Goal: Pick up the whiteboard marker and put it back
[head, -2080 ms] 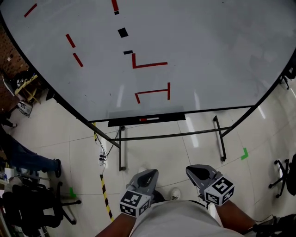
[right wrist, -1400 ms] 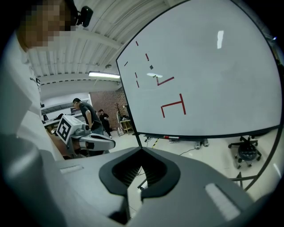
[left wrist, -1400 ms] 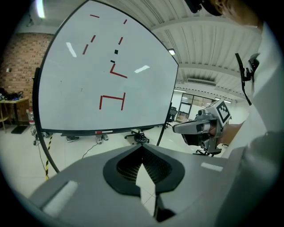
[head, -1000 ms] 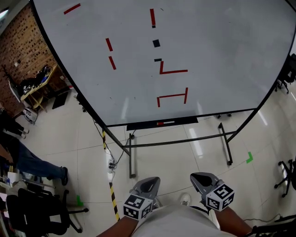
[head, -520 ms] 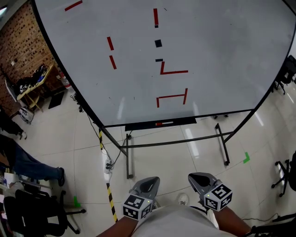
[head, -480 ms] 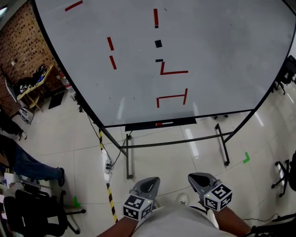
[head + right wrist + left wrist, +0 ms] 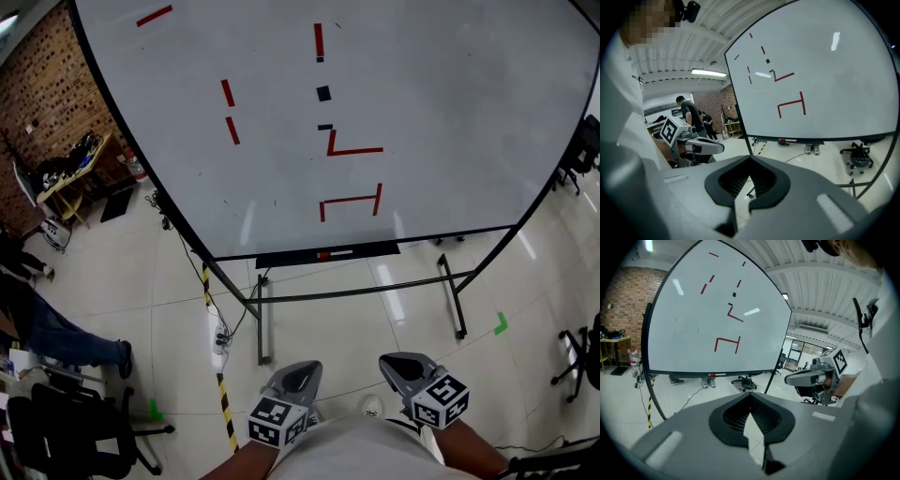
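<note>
Lying on the whiteboard's black tray (image 7: 281, 259), the whiteboard marker (image 7: 335, 253) looks light, rigid and smooth; grasp mid-barrel. Left gripper (image 7: 295, 373) and right gripper (image 7: 401, 366): jaws pressed together, empty, well apart from it.

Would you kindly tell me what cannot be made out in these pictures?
1. Whiteboard marker: too small in every view to read any label.
2. Whiteboard: its top is cut off by the head view's upper edge.
3. Bystander: head view, only the legs show; the left edge cuts off the rest.
</note>
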A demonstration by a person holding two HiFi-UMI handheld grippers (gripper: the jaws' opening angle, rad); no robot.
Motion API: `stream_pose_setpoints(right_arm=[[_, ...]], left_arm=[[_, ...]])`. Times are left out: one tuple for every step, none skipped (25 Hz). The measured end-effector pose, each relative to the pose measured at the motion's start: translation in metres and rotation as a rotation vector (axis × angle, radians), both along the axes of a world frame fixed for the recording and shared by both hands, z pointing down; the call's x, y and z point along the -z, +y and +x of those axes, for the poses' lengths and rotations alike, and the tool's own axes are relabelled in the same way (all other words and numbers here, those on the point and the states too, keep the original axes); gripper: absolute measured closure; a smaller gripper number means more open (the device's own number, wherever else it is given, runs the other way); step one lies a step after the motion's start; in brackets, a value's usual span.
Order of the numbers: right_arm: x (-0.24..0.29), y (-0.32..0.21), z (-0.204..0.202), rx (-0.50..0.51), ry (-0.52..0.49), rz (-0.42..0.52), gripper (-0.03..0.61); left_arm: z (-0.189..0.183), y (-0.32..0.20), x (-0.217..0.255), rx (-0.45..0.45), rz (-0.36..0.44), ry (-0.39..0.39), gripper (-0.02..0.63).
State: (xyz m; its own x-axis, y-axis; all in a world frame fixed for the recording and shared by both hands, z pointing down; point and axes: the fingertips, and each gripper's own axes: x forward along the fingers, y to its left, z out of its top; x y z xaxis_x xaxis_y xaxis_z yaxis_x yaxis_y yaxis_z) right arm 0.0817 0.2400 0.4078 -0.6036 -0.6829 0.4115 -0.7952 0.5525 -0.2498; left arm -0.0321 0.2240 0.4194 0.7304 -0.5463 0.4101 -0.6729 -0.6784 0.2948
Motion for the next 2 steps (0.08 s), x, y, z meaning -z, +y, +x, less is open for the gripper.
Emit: stream_pose_setpoints(right_arm=[[-0.0002, 0.0001, -0.0002, 0.002, 0.001, -0.001, 0.578], [-0.0004, 0.0003, -0.0004, 0.004, 0.002, -0.001, 0.577]], left_arm=[[-0.0003, 0.0, -0.0002, 0.0, 0.0, -0.002, 0.598], [-0.0005, 0.0001, -0.0003, 0.001, 0.0, -0.003, 0.597]])
